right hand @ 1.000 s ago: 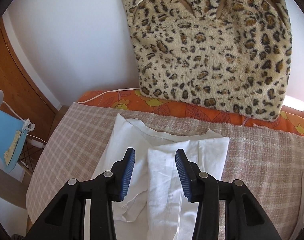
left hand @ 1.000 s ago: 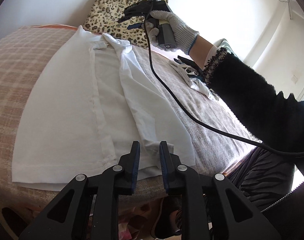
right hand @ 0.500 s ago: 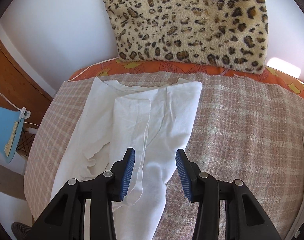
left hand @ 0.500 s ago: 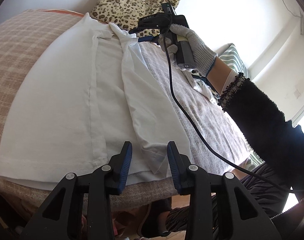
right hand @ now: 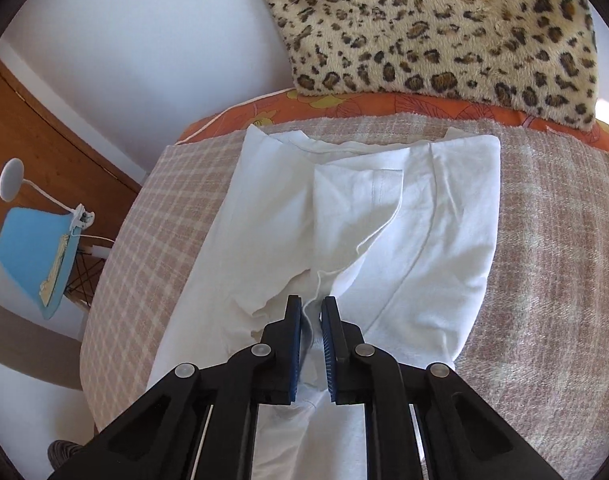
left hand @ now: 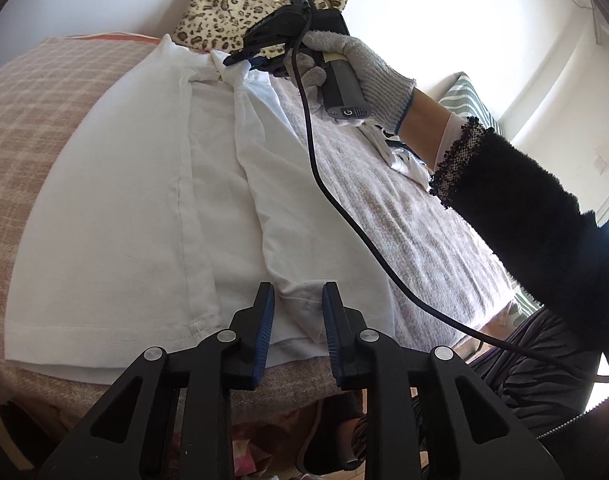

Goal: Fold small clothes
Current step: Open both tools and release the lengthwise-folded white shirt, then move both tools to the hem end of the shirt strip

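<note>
A white shirt (left hand: 144, 208) lies flat on the plaid bed cover, its right side folded inward. My left gripper (left hand: 296, 304) is open, its jaws either side of the folded corner at the shirt's near hem. My right gripper (right hand: 311, 312) is nearly closed, pinching a fold of the white shirt (right hand: 404, 240) near its collar end. In the left wrist view the right gripper (left hand: 244, 58), held by a gloved hand, grips the far end of the shirt.
A leopard-print cushion (right hand: 444, 28) leans on the wall behind an orange pillow (right hand: 344, 106). The plaid cover (right hand: 552, 260) spans the bed. A blue chair (right hand: 36, 248) stands left. More white clothes (left hand: 404, 160) lie on the bed's right. A black cable (left hand: 344, 220) crosses above the bed.
My right gripper lowered onto the shirt and closed on a fold of it. My left gripper opened wider and moved in around the near hem corner.
</note>
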A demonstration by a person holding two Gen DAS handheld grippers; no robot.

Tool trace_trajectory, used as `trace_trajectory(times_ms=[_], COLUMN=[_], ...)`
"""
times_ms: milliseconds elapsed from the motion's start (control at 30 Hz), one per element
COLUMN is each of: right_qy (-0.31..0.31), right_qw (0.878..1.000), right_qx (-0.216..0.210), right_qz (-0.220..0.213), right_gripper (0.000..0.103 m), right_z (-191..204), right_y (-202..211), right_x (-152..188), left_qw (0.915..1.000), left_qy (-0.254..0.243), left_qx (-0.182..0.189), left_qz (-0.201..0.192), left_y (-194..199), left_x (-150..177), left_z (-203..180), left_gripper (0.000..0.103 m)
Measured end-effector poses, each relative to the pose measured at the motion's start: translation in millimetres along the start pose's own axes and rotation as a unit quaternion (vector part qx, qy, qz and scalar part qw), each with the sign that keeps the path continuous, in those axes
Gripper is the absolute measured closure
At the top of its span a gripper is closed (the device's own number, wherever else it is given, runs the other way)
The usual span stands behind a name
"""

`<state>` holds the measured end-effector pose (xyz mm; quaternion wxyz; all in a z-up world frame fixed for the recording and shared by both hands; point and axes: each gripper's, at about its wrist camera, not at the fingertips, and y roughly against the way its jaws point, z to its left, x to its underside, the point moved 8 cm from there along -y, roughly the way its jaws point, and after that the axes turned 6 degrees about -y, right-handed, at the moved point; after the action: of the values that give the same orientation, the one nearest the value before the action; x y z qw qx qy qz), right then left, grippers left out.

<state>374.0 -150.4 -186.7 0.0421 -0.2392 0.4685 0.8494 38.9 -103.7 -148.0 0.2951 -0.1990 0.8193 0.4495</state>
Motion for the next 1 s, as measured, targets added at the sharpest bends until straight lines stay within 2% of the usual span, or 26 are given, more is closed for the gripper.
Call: trace_trajectory(times_ms=[33, 67, 100, 167, 200, 267, 300, 333, 467, 600, 667, 733, 800, 1000], right_qy=[-0.005, -0.008, -0.012, -0.014, -0.009, 0.011, 0.018, 0.024, 0.047, 0.071, 0.090, 0.099, 0.096, 0.101], right_qw=[1.000, 1.000, 0.999, 0.999, 0.999, 0.999, 0.999, 0.999, 0.998, 0.996, 0.993, 0.990, 0.991, 0.992], right_qx=[-0.010, -0.019, -0.030, -0.036, -0.025, 0.007, 0.016, 0.020, 0.041, 0.054, 0.072, 0.098, 0.090, 0.070], right_qz=[-0.007, -0.009, -0.008, -0.021, -0.028, -0.038, -0.037, -0.035, -0.024, -0.001, 0.007, 0.013, 0.018, 0.033], right_gripper=[0.085, 0.067, 0.064, 0.064, 0.064, 0.064, 0.064, 0.064, 0.064, 0.063, 0.064, 0.063, 0.063, 0.064], right_z=[3.0, 4.6, 6.5, 5.2, 2.1, -4.7, -7.2, -9.0, -11.6, -3.0, 3.2, 5.5, 11.7, 35.0], right_y=[0.6, 2.6, 5.0, 16.2, 22.5, 34.1, 37.9, 40.6, 40.6, 25.9, 17.0, 7.5, 4.2, 7.6], right_x=[-2.3, -3.7, -4.5, -7.8, -9.1, -8.4, -5.9, -3.1, 7.5, 20.2, 24.1, 26.4, 27.5, 35.6], left_qw=[1.0000, 1.0000, 0.9999, 0.9997, 0.9997, 0.9999, 0.9999, 0.9999, 0.9988, 0.9983, 0.9984, 0.9986, 0.9990, 0.9995], left_qy=[0.000, 0.001, 0.004, 0.005, 0.002, 0.003, 0.008, 0.011, 0.007, -0.015, -0.015, -0.010, 0.000, 0.005], left_qx=[-0.001, -0.003, -0.003, 0.003, 0.006, 0.006, 0.008, 0.008, -0.034, -0.052, -0.052, -0.048, -0.041, -0.030], left_qz=[-0.003, -0.006, -0.011, -0.022, -0.024, -0.016, -0.009, -0.004, 0.034, 0.022, 0.019, 0.019, 0.018, 0.014], left_y=[1.9, 4.6, 7.2, 11.2, 12.1, 8.8, 5.8, 3.0, -15.4, -15.8, -15.6, -15.2, -14.4, -13.1], left_x=[-0.6, -1.4, -2.8, -7.3, -8.8, -10.9, -11.3, -11.3, -4.1, -3.5, -2.7, -2.3, -1.2, 0.3], left_z=[1.1, 2.6, 4.0, 5.0, 3.7, 1.8, 1.3, 0.2, 1.6, -0.1, 1.1, 4.1, 7.1, 9.2], left_gripper=[0.082, 0.082, 0.082, 0.083, 0.083, 0.078, 0.072, 0.070, 0.067, 0.067, 0.071, 0.085, 0.093, 0.098])
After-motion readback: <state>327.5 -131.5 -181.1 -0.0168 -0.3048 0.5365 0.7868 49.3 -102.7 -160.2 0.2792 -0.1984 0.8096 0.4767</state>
